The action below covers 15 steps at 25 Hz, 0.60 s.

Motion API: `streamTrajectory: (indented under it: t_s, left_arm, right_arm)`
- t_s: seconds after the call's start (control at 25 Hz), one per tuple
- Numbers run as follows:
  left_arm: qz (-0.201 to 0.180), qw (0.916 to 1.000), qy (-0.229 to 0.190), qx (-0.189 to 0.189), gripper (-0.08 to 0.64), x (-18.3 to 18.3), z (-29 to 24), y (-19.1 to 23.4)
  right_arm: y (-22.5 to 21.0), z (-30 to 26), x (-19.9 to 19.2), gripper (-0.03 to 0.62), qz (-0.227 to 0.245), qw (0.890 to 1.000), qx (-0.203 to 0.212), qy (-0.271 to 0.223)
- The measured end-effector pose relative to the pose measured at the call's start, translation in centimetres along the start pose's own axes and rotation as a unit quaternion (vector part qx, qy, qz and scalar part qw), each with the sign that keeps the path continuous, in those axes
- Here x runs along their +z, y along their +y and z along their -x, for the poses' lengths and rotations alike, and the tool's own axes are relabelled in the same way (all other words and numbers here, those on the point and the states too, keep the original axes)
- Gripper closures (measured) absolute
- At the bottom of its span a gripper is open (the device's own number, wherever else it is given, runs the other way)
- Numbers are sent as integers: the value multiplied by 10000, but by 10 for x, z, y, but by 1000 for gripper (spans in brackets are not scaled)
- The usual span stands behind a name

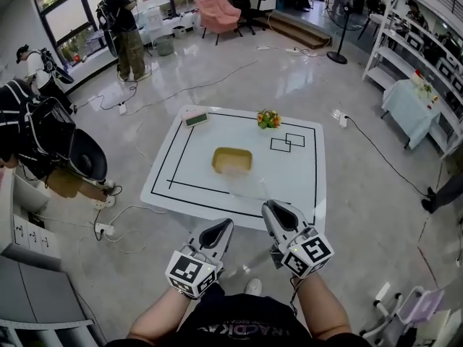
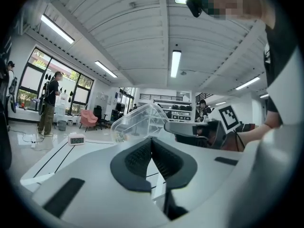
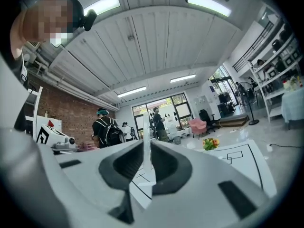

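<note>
The right gripper [image 1: 271,207] is clamping the thin wall of a clear box [image 1: 244,183], just below the middle of the head view at the table's [image 1: 296,186] near edge. In the right gripper view its jaws are pressing together on that see-through sheet [image 3: 146,127], which is standing upright between them. The left gripper [image 1: 223,226] is hovering just left of it, short of the table, with its jaws closed on nothing; in its own view the box [image 2: 137,122] is showing above and beyond the pads.

The box is looking light, thin-walled and springy, so it is likely flexing under a hard pinch and slipping on smooth plastic. The rim or a stiff corner is probably offering a surer hold than the flat wall.

Nothing is clearly showing inside the box. Behind it, mid-frame, a yellow tray [image 1: 217,161] is sitting open and appearing empty. Flowers [image 1: 268,119] and a small clock [image 1: 195,118] are standing along the table's far edge.
</note>
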State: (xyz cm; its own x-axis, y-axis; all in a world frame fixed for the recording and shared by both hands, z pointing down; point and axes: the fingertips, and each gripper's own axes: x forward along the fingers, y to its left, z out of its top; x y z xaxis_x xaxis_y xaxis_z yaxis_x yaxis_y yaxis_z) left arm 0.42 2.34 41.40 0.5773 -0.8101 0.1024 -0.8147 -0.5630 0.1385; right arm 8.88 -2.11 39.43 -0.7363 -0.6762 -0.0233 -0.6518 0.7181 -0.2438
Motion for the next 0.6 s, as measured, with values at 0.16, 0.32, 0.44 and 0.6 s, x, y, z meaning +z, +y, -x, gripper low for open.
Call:
streamTrajectory:
  t_s: [0.16, 0.32, 0.44, 0.6]
  left_arm:
    - [-7, 9999, -12, 141, 556, -1, 3, -13]
    - [-22, 9997, -35, 239, 556, -3, 5, -21]
    - [-3, 9996, -70, 280, 557, -3, 4, -26]
    - [34, 9994, -118, 311, 557, -5, 3, -30]
  right_arm:
    - [0, 8, -2, 545, -89, 9999, 145, -11]
    - [1, 15, -4, 545, -113, 9996, 239, -8]
    - [1, 19, -6, 545, -100, 9996, 275, 8]
    - [-1, 23, -7, 545, -90, 9995, 300, 28]
